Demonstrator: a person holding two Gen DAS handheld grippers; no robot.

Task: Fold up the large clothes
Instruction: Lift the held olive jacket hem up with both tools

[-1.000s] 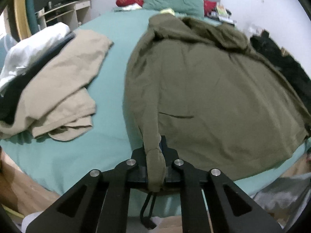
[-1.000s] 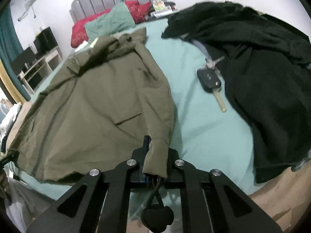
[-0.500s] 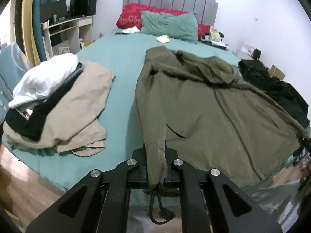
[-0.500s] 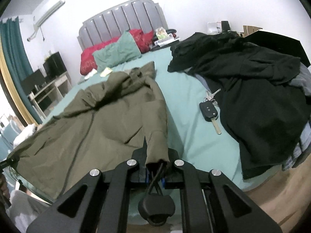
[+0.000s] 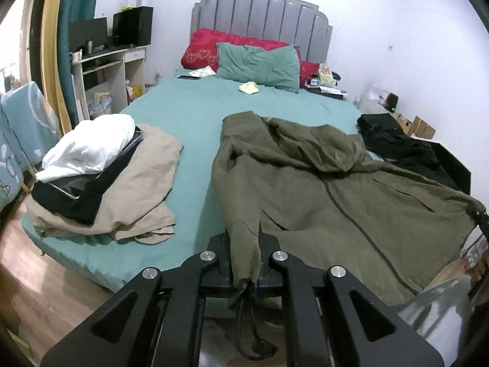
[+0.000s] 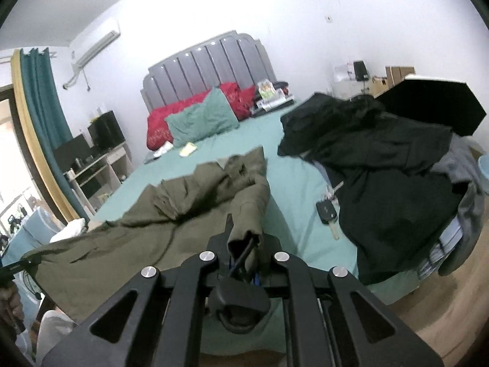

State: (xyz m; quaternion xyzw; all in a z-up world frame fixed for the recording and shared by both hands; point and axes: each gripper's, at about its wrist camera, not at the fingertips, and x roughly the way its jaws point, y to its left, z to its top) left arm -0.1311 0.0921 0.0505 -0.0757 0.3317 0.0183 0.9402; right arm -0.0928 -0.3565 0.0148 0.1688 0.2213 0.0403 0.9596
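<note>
Teal bed [image 5: 189, 116] | olive jacket [image 5: 321, 195] hem corners — clamped in left hand-held gripper [image 5: 244, 270] | right hand-held gripper [image 6: 244, 263]

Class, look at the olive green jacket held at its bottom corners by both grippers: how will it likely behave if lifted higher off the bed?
The olive jacket is probably floppy: it sags between the left gripper and right gripper. Its hood, bunched on the bed, would likely drag. The dangling drawstring toggle may swing.

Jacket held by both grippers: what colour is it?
Olive green jacket, with a dark zip line down the front; the left wrist view shows it best.
</note>
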